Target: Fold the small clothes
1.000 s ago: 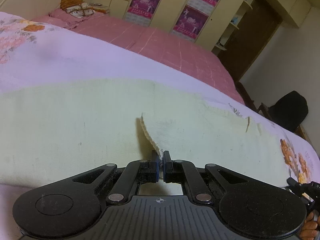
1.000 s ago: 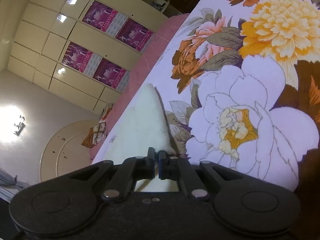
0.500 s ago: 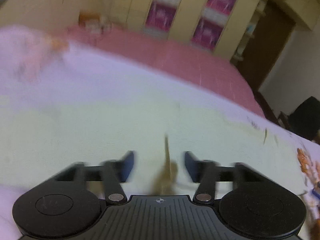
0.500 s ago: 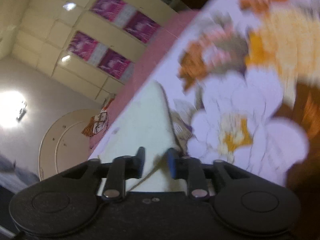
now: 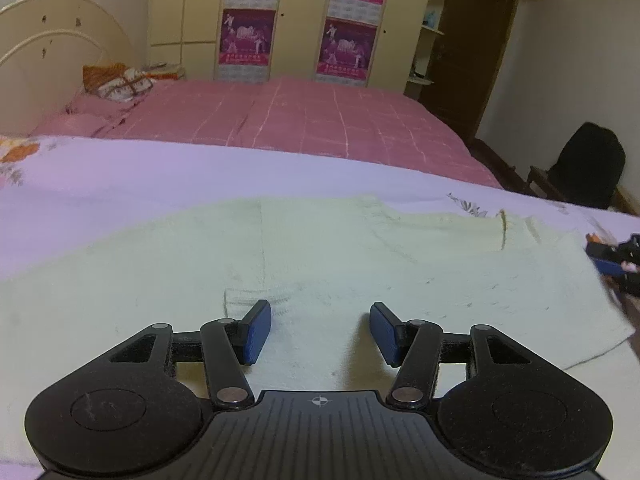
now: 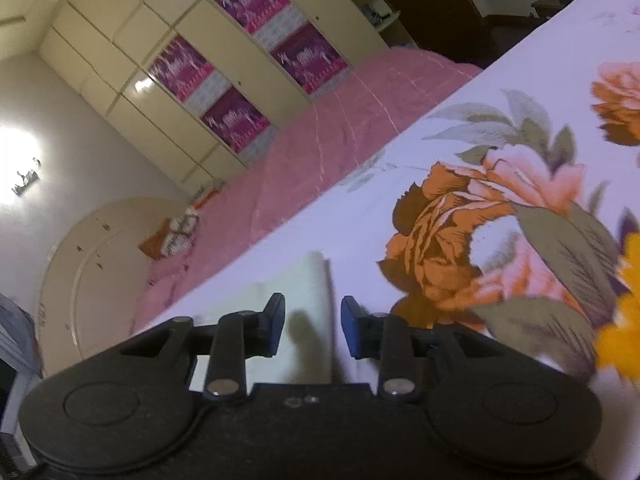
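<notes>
A pale yellow-green garment (image 5: 340, 248) lies spread flat on a lilac floral sheet (image 5: 160, 176). My left gripper (image 5: 319, 312) hovers over the garment's near part, open, with nothing between its blue pads. The right gripper (image 5: 608, 258) shows at the far right edge of the left wrist view, by the garment's right end. In the right wrist view the right gripper (image 6: 312, 304) is open just above the garment's narrow end (image 6: 308, 280), which lies flat below the gap and is not pinched. Big orange flowers on the sheet (image 6: 460, 240) lie to its right.
Beyond the sheet lies a pink quilted bed (image 5: 304, 120) with a folded bundle (image 5: 120, 80) near a cream headboard (image 5: 52, 28). A wardrobe with purple posters (image 5: 344, 20) lines the back wall. A dark chair (image 5: 588, 168) stands at the right.
Both grippers were shut on raised folds of the garment a second ago. Both have opened and let go, and the garment now lies flat. Both views have rolled and shifted.
</notes>
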`<action>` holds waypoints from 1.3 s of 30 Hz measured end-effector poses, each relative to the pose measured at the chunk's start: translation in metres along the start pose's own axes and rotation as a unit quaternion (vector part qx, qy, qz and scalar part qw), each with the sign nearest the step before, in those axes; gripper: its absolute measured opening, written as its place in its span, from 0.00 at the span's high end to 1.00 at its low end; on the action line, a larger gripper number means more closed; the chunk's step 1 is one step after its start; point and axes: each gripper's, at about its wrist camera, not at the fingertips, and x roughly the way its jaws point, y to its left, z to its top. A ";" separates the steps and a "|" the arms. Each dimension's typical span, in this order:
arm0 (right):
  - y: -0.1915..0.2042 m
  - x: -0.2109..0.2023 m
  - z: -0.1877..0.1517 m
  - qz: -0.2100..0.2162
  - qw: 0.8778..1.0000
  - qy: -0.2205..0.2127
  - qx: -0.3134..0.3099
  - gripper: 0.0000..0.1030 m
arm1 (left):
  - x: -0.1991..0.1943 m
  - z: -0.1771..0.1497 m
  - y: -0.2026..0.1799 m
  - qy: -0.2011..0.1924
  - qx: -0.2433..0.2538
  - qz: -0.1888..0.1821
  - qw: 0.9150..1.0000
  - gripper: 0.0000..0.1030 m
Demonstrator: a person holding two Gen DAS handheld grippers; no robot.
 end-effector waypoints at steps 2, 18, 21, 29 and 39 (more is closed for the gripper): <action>0.001 0.009 0.002 0.006 1.000 0.006 -0.017 0.81 | 0.001 0.000 -0.001 -0.002 0.007 0.001 1.000 0.46; 0.040 -0.062 -0.056 -0.031 0.984 0.010 -0.174 0.86 | -0.022 -0.015 -0.017 -0.015 0.065 0.036 0.997 0.46; 0.043 -0.074 -0.078 -0.068 0.974 0.021 -0.214 0.85 | -0.026 -0.015 -0.020 -0.016 0.073 0.054 0.996 0.45; 0.054 -0.096 -0.094 -0.080 0.969 0.035 -0.233 0.79 | -0.047 -0.026 -0.014 -0.006 0.039 0.087 0.995 0.35; 0.084 -0.141 -0.103 -0.069 0.970 0.021 -0.231 0.76 | -0.162 -0.103 0.142 -0.054 -0.239 0.140 0.959 0.40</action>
